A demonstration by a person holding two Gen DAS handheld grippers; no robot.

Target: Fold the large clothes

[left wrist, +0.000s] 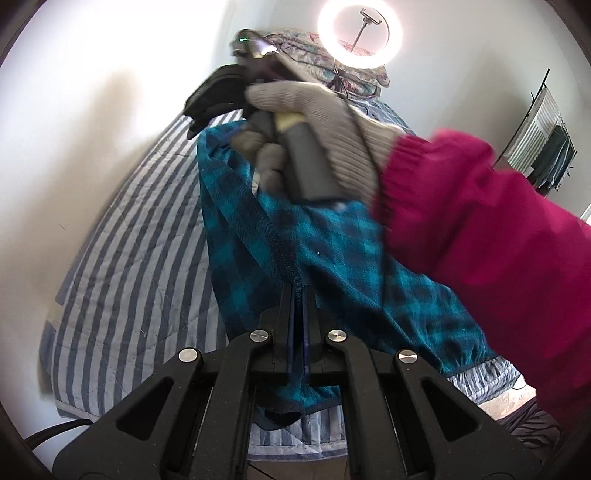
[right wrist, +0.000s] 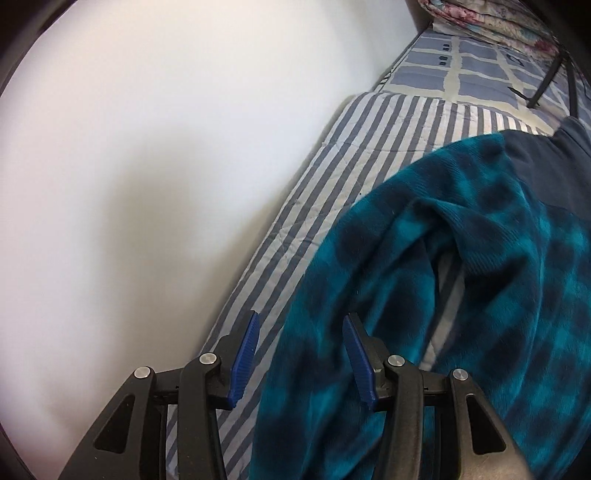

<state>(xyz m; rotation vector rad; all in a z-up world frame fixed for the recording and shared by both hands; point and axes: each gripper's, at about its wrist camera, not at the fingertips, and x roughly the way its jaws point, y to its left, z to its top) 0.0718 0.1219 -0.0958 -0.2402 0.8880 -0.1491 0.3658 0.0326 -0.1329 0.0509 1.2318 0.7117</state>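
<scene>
A teal-and-navy plaid fleece garment (left wrist: 325, 258) lies spread on a bed covered by a blue-and-white striped quilt (left wrist: 129, 258), alongside a plain white wall (right wrist: 129, 166). The left gripper (left wrist: 298, 291) is closed on a ribbed navy edge of the garment, the fabric pinched between its jaws. The right gripper (right wrist: 300, 354) stands with jaws apart above the fleece and quilt, its blue pads (right wrist: 245, 358) touching no cloth.

Left wrist view only: a grey-gloved hand (left wrist: 306, 122) with a magenta sleeve (left wrist: 480, 229) holding the right gripper's handle, a lit ring light (left wrist: 360, 35), and a drying rack with hanging clothes (left wrist: 546, 147).

Right wrist view only: a plain navy panel of the garment (right wrist: 546, 166) and a checked blue sheet (right wrist: 461, 66) beyond the quilt.

Both views: folded floral bedding (right wrist: 491, 18) at the far end of the bed.
</scene>
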